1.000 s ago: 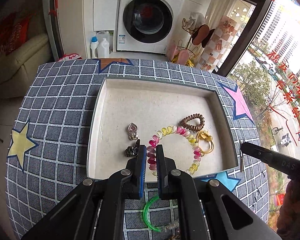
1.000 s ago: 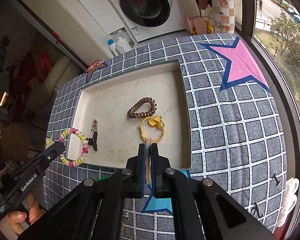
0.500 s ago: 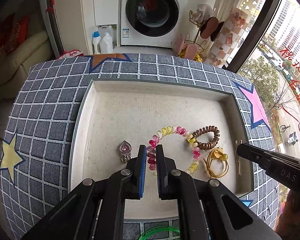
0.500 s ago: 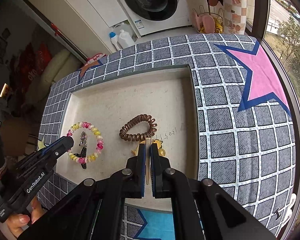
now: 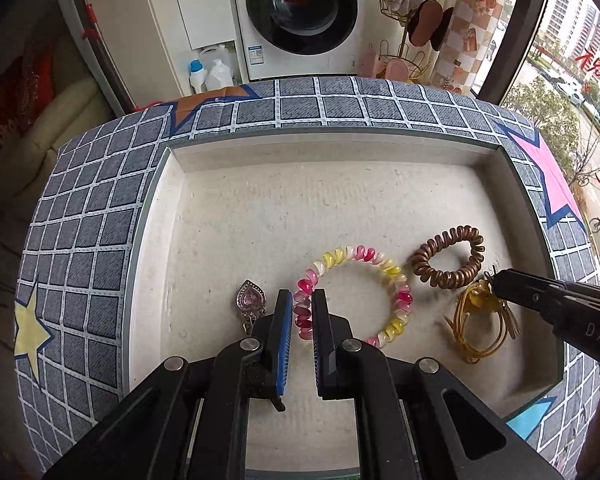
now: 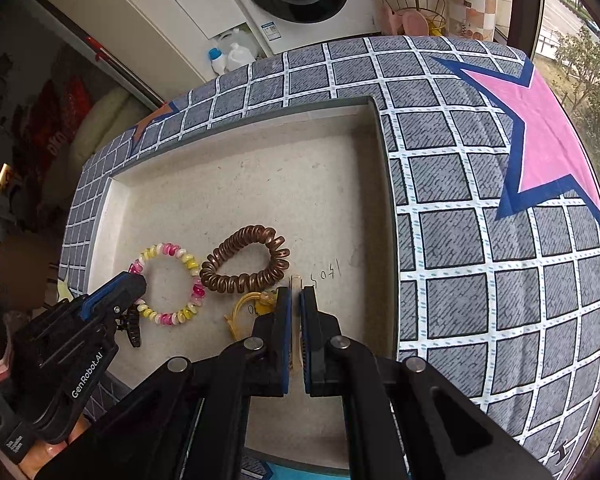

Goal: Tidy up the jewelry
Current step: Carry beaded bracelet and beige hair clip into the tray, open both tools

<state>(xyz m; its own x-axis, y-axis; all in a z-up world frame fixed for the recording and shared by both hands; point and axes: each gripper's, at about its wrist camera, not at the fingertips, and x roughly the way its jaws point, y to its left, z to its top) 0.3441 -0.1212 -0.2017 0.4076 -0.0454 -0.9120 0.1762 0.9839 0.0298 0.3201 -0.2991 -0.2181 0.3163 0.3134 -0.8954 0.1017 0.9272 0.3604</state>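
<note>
Now lowering into the tray (image 5: 152, 240) — left gripper (image 5: 302, 312) narrowly clamping the bead bracelet (image 5: 354, 292), right gripper (image 6: 295, 300) pinching a pale clip (image 6: 297, 322) — next, releasing both.

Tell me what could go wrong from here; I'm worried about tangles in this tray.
1. The left gripper pinches only one side of the pink-and-yellow coil band, close beside the heart pendant; lowering it here could snag or shove the pendant.
2. The right gripper, shut on a thin beige strip, hangs right by the yellow hair tie and the brown coil tie; a release here may pile and tangle them.
</note>
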